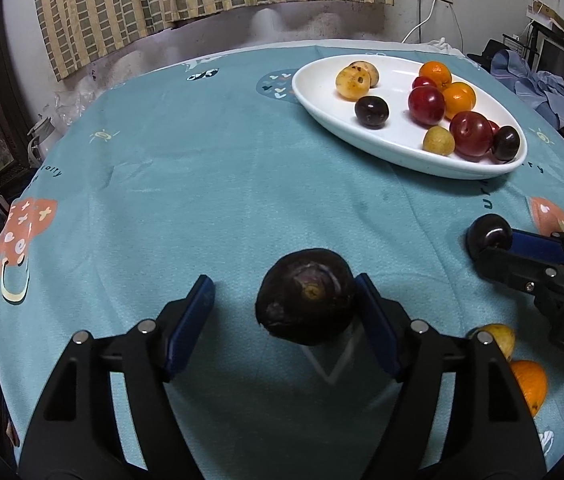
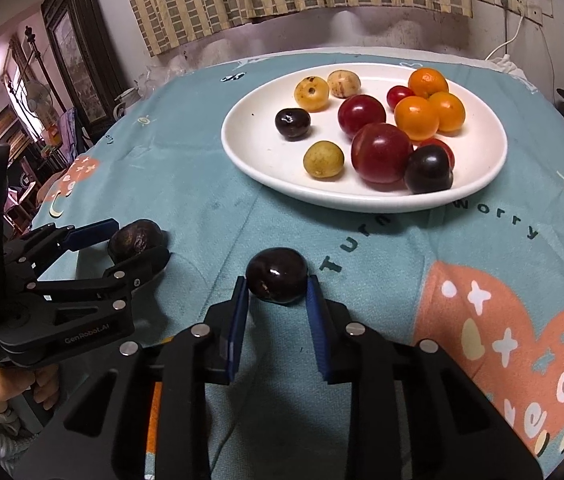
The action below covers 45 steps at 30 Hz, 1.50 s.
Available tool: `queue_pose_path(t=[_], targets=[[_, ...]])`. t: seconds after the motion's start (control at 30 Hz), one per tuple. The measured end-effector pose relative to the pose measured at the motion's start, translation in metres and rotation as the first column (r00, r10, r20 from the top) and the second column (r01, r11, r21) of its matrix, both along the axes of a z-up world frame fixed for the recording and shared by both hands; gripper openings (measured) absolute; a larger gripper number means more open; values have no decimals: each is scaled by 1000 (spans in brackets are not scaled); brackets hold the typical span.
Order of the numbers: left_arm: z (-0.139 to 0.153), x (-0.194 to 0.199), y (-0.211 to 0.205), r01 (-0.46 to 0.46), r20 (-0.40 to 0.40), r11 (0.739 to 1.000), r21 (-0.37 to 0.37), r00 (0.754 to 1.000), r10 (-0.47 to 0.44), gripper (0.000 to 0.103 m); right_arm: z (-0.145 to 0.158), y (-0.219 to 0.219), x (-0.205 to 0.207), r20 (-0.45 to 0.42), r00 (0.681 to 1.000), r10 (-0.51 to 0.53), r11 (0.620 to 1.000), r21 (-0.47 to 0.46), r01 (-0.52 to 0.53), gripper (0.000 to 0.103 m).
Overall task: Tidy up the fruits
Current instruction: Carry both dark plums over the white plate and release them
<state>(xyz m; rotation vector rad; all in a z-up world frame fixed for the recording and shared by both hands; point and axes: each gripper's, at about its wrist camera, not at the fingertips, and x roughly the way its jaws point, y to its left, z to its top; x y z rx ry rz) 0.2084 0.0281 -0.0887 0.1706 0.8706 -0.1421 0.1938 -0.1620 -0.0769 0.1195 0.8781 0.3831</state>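
Fruits fill the white plate (image 2: 362, 196) ahead of both grippers on the teal-clothed bench (image 1: 202, 184). Left gripper (image 1: 282, 304) gapes wide, a dark wrinkled fruit (image 1: 306, 296) against its right finger only. Right gripper (image 2: 278, 292) clamps a glossy dark plum (image 2: 277, 281) at its fingertips, just short of the plate.

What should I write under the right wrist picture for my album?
Right gripper pinching a dark plum near a white plate of fruit.
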Motion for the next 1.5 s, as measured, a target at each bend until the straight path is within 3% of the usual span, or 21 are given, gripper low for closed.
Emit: queue_pose_path(t=[0.07,0.17,0.23,0.4,0.47,0.53,0.6,0.63,0.83,0.93,1.03,1.07,1.4,1.5], targets=[[1,-1,-1,17,6,1000,-3,1000,-17,66,0,0,-1,2,1000,7,1000,1,-7,18],[1,-4,-7,60,9,998,-10,998,-60,48,0,0,-1,-1,1000,7,1000,3,-7,18],[1,-5,-9,65,12,998,-3,998,-65,48,0,0,0,-6,1000,7,1000,5,-7,18],[1,-2,-6,45,4,999,-1,999,-45,57,-1,2,5,-21,1000,13,1000,28,-12,21],[0,-1,-5,25,2,1000,6,1000,-25,66,-2,6,6,-26,999,19,1000,15,-19,24],[-1,1,-2,13,-7,1000,-6,1000,-13,70,-1,8,6,-23,999,26,1000,17,-25,33],[-1,2,1,5,-13,1000,-15,1000,-5,73,1,13,5,-14,999,31,999,10,-31,49],[-1,3,1,3,-15,1000,-17,1000,-3,73,1,16,6,-11,999,30,1000,-6,-30,49],[-1,3,3,20,-17,998,-53,1000,-21,69,5,12,13,18,999,-32,999,-25,32,49],[0,2,1,31,-11,998,-56,999,-32,67,-1,9,19,-13,999,-33,999,-19,33,48],[0,4,6,37,-22,994,-103,999,-39,52,1,13,16,-1,1000,-5,999,-38,5,32],[1,5,9,43,-21,990,-133,999,-47,46,1,14,15,1,1000,3,999,-38,-3,32],[12,-12,-2,105,25,981,-160,994,-103,46,5,5,-8,-10,999,34,999,1,-34,32],[12,-26,-15,125,21,981,-152,992,-123,46,15,-6,-30,24,1000,17,1000,11,-17,32]])
